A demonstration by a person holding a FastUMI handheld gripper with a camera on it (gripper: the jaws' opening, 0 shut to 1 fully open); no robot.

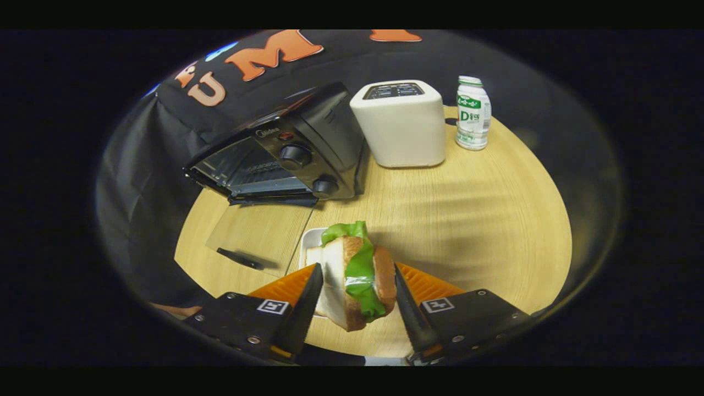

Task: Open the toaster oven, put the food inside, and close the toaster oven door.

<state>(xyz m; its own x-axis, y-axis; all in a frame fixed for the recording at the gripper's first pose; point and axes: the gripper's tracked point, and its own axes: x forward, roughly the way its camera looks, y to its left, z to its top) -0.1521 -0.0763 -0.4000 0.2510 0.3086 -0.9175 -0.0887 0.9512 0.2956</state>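
Note:
A sandwich (pixel 352 275) of white bread with green lettuce stands on edge between my two fingers, and my gripper (pixel 356 290) is shut on it, one finger pressing each bread side. It hangs just above a small white plate (pixel 309 242). Beyond the fingers to the left sits the black toaster oven (pixel 286 154) with two knobs. Its glass door (pixel 258 236) is folded down flat toward me, handle nearest, and the dark cavity with a rack shows inside.
A white pop-up toaster (pixel 401 124) stands right of the oven. A small white bottle with a green label (pixel 473 113) is beside it at the back. All rest on a round light-wood table (pixel 467 220), ringed by black cloth.

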